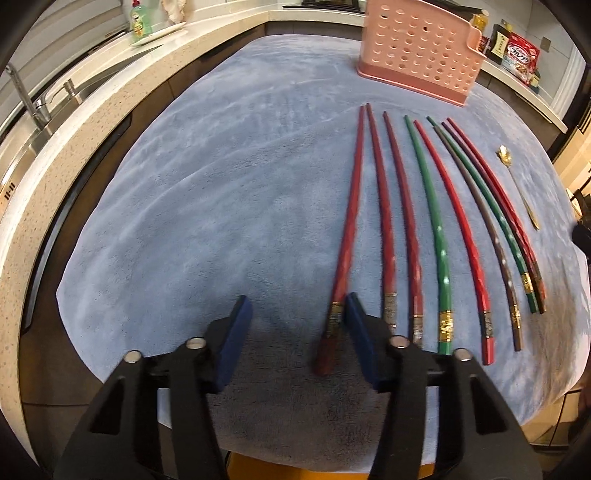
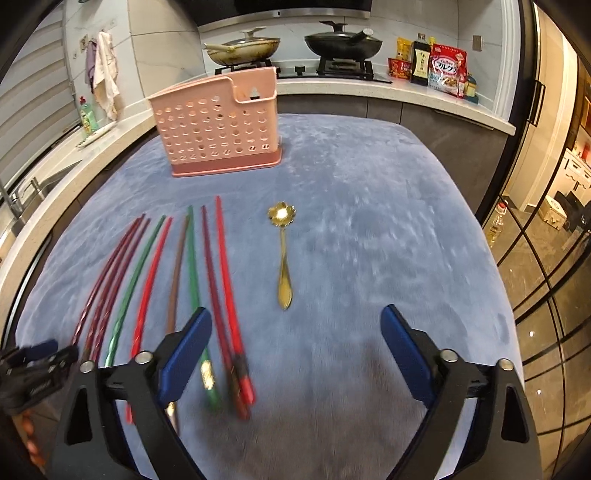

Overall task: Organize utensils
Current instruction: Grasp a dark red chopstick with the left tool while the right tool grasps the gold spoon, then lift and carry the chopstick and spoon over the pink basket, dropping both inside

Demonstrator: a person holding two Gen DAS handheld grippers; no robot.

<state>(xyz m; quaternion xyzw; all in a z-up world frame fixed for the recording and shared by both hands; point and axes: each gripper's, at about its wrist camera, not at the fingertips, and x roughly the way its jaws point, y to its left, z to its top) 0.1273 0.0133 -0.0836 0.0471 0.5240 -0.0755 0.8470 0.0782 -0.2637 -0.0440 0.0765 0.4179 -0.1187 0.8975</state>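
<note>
Several red, green and brown chopsticks (image 1: 436,229) lie side by side on the blue cloth (image 1: 221,184), also in the right wrist view (image 2: 192,273). A gold spoon (image 2: 283,258) lies to their right, small in the left wrist view (image 1: 517,181). A pink perforated utensil holder (image 2: 218,125) stands upright beyond them, also in the left wrist view (image 1: 421,51). My left gripper (image 1: 295,310) is open; the thick end of the leftmost red chopstick (image 1: 340,280) lies between its fingers. My right gripper (image 2: 295,321) is open and empty, just short of the spoon's handle.
A counter with a sink and tap (image 1: 33,107) and a green soap bottle (image 1: 140,22) runs along the left. A stove with two pans (image 2: 343,42) and food packets (image 2: 447,70) stands behind. The cloth's near edge (image 1: 295,446) is close under the left gripper.
</note>
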